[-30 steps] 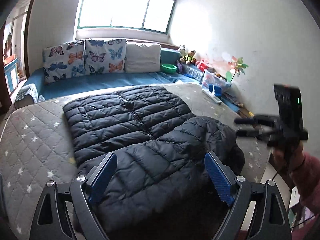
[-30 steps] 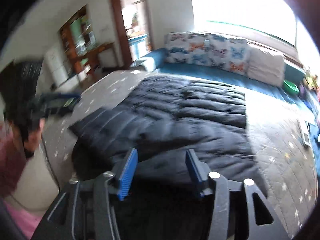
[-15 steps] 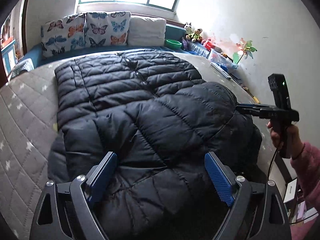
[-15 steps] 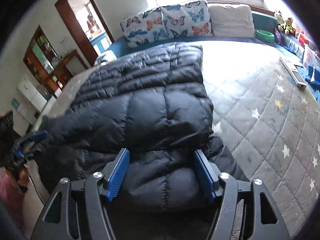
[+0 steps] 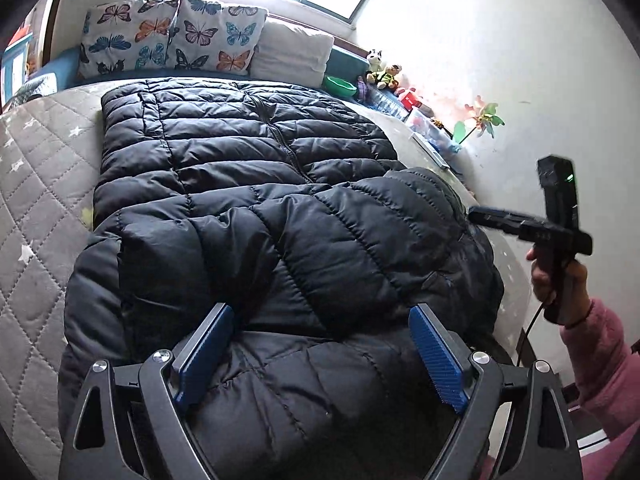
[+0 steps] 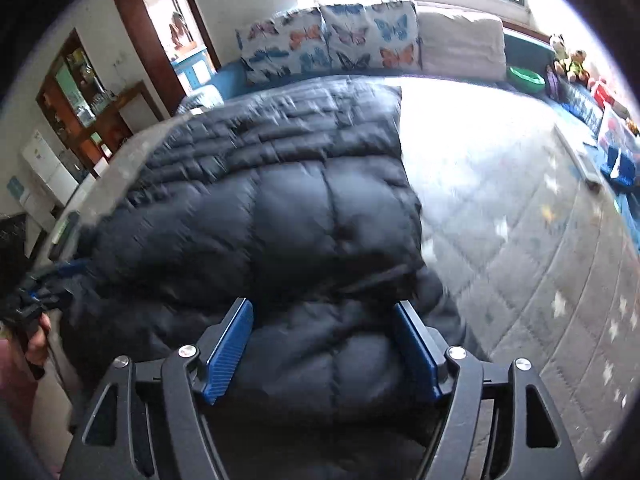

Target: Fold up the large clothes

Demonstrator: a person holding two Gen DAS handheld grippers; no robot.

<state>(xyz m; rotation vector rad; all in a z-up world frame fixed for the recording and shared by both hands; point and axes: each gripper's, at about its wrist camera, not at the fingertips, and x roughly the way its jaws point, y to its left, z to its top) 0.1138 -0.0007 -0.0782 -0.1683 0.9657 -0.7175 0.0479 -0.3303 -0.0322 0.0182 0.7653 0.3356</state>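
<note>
A large black quilted puffer jacket [image 5: 256, 208] lies on the grey star-quilted bed [image 5: 36, 184], zipper side up, with its near part folded over toward the middle. My left gripper [image 5: 320, 336] is open, hovering low over the jacket's near end, nothing between its blue pads [image 5: 204, 352]. My right gripper [image 6: 324, 332] is open too, right above the jacket's near right edge [image 6: 332, 364]; this view is blurred. In the left wrist view the right gripper [image 5: 480, 216] reaches the jacket's right side, held by a hand in a pink sleeve. The left gripper [image 6: 60, 276] shows at the far left of the right wrist view.
Butterfly-print pillows [image 5: 168, 36] and a cream pillow [image 5: 292, 52] line the blue headboard bench under the window. A green bowl [image 5: 340, 85], stuffed toys [image 5: 384, 72] and boxes sit along the right wall. A doorway and wooden shelves [image 6: 84, 96] stand left of the bed.
Both grippers have come down and closer to the jacket's near end. The right gripper has moved in against the jacket's right side. Both stay open.
</note>
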